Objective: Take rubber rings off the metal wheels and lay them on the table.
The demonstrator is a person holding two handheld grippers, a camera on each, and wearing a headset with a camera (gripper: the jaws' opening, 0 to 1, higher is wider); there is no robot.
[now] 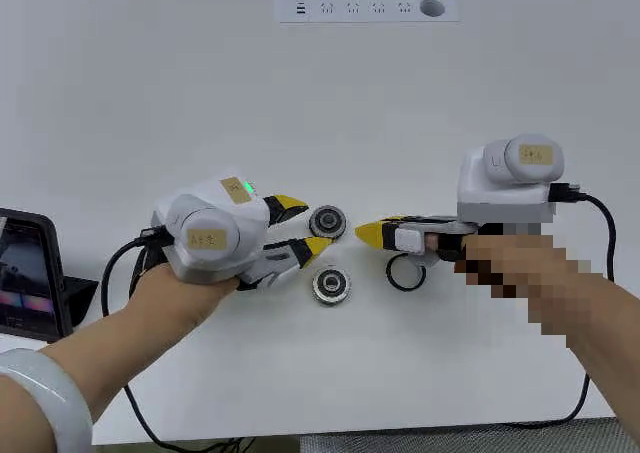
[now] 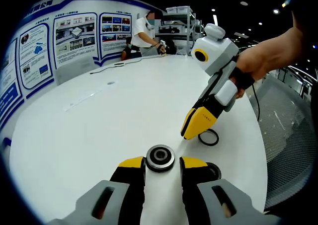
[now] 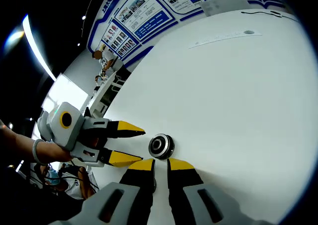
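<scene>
Two metal wheels lie on the white table: the far wheel and the near wheel. My left gripper is open, and its yellow tips flank the far wheel just short of it. The near wheel peeks out behind one jaw. A loose black rubber ring lies flat on the table under my right gripper, which is shut with nothing seen in it. In the right gripper view the far wheel sits just ahead of the jaws, with the left gripper beside it.
A dark tablet stands at the table's left edge. A white power strip lies at the far side. Black cables trail from both grippers toward the near edge. People stand at a distant table.
</scene>
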